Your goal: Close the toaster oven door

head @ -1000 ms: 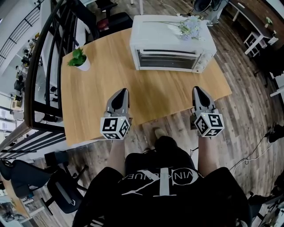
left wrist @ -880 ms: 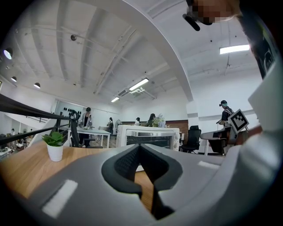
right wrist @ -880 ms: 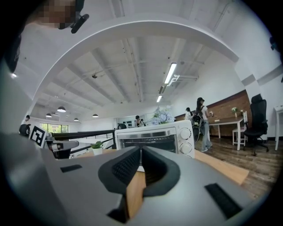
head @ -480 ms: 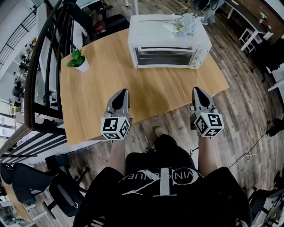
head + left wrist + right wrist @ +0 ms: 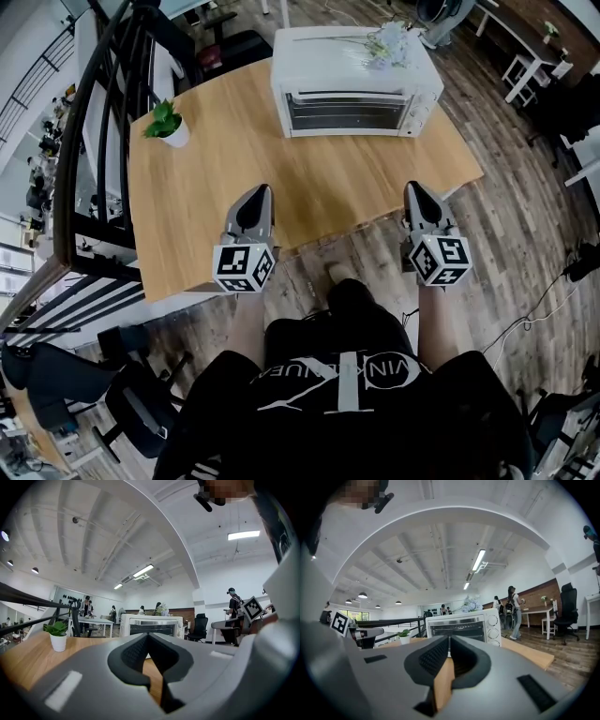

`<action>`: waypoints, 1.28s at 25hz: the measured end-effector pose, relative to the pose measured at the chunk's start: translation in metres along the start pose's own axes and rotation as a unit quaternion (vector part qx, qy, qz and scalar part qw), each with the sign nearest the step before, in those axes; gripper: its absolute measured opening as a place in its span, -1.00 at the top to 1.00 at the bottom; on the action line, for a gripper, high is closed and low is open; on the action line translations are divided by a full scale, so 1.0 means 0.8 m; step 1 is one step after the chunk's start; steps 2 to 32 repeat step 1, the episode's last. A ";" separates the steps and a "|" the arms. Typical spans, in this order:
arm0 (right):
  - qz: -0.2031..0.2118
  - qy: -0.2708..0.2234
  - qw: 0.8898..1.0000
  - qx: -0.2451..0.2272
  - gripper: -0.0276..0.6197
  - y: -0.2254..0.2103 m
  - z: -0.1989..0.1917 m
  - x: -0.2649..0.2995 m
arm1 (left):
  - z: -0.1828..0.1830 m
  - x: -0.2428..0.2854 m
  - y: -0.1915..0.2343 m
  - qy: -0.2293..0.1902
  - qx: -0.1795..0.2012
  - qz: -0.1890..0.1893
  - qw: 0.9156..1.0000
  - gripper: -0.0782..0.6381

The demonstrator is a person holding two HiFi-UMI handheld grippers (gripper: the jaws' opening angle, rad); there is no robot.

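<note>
Both grippers are held low at the near edge of the wooden table, well apart from each other and from the toaster oven. The left gripper has its jaws pressed together with nothing between them; its own view shows the two dark pads meeting in a line. The right gripper is the same, its jaws together and empty.

The white toaster oven stands well ahead of both grippers, at the far side of the table. It sits across the gap between them, somewhat more toward the right gripper's side. Its glass door faces the grippers and stands upright against the oven's front. In the right gripper view the oven rises just above the closed jaw tips, its door a little to their right.

A bunch of pale flowers lies on the oven's top. A small potted plant stands ahead and to the left of the left gripper.
</note>
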State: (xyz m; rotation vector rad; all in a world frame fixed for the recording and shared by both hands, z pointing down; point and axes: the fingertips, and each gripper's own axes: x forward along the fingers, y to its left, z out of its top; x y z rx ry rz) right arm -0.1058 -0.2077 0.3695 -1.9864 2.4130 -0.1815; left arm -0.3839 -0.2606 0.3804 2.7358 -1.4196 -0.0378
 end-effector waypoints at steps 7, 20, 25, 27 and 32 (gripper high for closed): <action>0.001 0.000 1.000 0.000 0.84 0.002 0.000 -0.001 | 0.000 -0.002 -0.001 0.000 0.001 -0.001 1.000 0.75; 0.001 0.000 1.000 0.000 0.84 0.002 0.000 -0.001 | 0.000 -0.002 -0.001 0.000 0.001 -0.001 1.000 0.75; 0.001 0.000 1.000 0.000 0.84 0.002 0.000 -0.001 | 0.000 -0.002 -0.001 0.000 0.001 -0.001 1.000 0.75; 0.001 0.000 1.000 0.000 0.84 0.002 0.000 -0.001 | 0.000 -0.002 -0.001 0.000 0.001 -0.001 1.000 0.75; 0.001 0.000 1.000 0.000 0.84 0.002 0.000 -0.001 | 0.000 -0.002 -0.001 0.000 0.001 -0.001 1.000 0.75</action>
